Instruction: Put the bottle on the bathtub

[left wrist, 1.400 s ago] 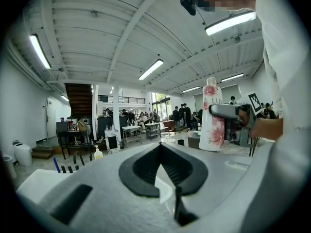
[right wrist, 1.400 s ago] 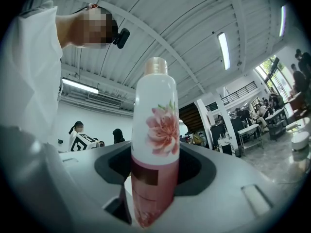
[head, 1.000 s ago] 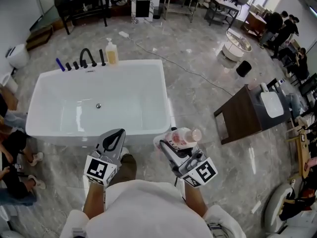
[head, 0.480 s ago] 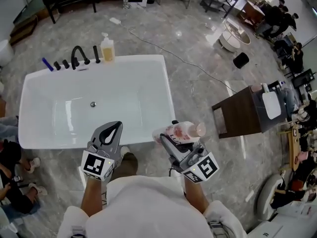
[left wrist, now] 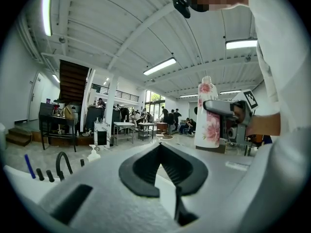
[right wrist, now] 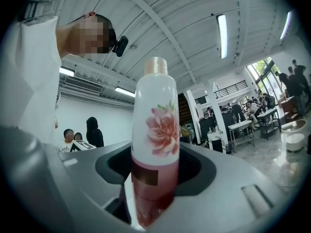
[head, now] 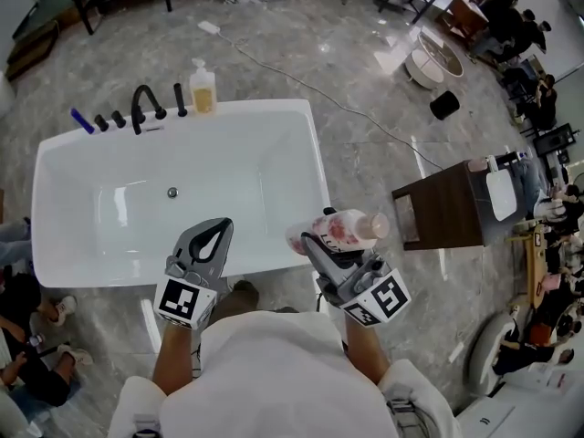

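A white bottle with a pink flower print and pink lower half (head: 339, 230) is held in my right gripper (head: 321, 245), which is shut on it, over the floor by the near right corner of the white bathtub (head: 318, 173). In the right gripper view the bottle (right wrist: 155, 149) stands upright between the jaws. My left gripper (head: 211, 236) is shut and holds nothing, hovering over the tub's near rim; in the left gripper view its tips (left wrist: 161, 147) meet, and the bottle (left wrist: 207, 113) shows to the right.
A black faucet (head: 142, 101), knobs and a yellow soap dispenser (head: 203, 90) stand on the tub's far rim. A dark wooden side table (head: 447, 210) is to the right. A cable (head: 347, 109) runs across the marble floor. People sit at the far right and left edges.
The view has shifted closer over the tub. Both grippers moved slightly forward and right, the bottle still held in the right one.
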`<control>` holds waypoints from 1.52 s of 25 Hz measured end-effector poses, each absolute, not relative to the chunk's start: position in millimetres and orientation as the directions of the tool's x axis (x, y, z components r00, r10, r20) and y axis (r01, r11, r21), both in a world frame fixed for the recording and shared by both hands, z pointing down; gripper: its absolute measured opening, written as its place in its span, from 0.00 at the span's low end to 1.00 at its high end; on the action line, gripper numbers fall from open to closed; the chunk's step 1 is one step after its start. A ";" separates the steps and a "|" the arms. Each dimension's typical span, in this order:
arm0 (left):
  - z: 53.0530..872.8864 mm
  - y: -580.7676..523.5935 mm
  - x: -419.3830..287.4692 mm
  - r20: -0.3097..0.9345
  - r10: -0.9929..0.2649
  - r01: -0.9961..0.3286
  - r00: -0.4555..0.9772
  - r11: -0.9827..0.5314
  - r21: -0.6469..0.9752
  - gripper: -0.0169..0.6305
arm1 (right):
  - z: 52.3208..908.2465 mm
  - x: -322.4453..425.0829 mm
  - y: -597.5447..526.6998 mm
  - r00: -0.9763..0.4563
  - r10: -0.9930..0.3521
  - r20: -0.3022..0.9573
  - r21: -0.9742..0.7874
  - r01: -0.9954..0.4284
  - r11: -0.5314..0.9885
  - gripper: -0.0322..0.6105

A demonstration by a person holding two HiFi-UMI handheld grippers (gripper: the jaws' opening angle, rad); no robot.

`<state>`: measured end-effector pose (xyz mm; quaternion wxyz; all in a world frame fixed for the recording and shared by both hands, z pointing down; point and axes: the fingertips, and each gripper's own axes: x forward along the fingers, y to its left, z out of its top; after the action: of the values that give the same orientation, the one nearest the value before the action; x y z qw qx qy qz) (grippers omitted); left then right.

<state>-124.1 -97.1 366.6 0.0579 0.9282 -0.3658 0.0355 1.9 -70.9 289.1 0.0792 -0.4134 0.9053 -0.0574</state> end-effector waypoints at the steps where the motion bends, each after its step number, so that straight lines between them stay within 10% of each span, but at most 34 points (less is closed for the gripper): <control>1: 369.4 -99.5 -125.8 0.117 -0.670 -0.680 0.733 -0.729 0.080 0.04 | 289.0 -0.3 -74.7 -0.644 -0.759 -0.096 -0.167 -0.741 0.650 0.42; 38: 431.5 -205.6 -16.1 0.202 -0.710 -0.735 0.675 -0.673 0.089 0.04 | 385.3 89.6 -249.8 -0.719 -0.694 -0.040 -0.110 -0.687 0.718 0.42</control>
<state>-16.1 -205.6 431.5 0.0819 0.9114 -0.3963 0.0754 89.6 -249.8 385.3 0.0389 -0.3728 0.9261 -0.0435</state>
